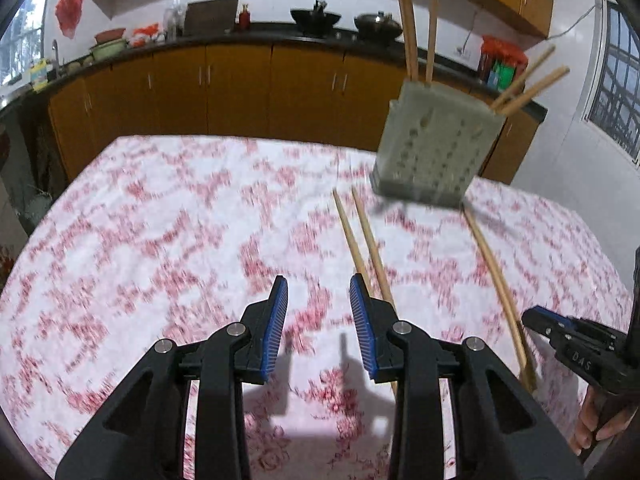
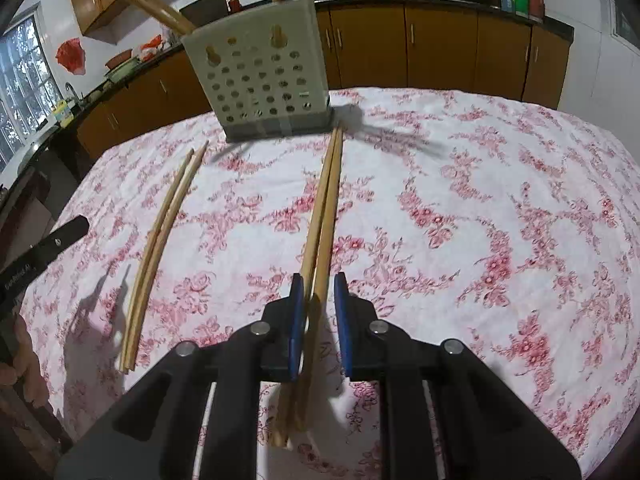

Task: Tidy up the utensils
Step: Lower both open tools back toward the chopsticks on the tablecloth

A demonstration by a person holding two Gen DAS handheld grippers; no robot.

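Left gripper (image 1: pixel 319 292): jaws open, nothing between them, over the flowered table (image 1: pixel 160 240) at lower centre of the left wrist view.

Right gripper (image 2: pixel 319 292): jaws narrowly apart around a pair of chopsticks (image 2: pixel 326 208) lying on the table; whether the pads press on it cannot be told.

A second pair of chopsticks (image 2: pixel 160 240) lies at left. The perforated holder (image 2: pixel 260 80), upper centre, stands on the table and contains further chopsticks.
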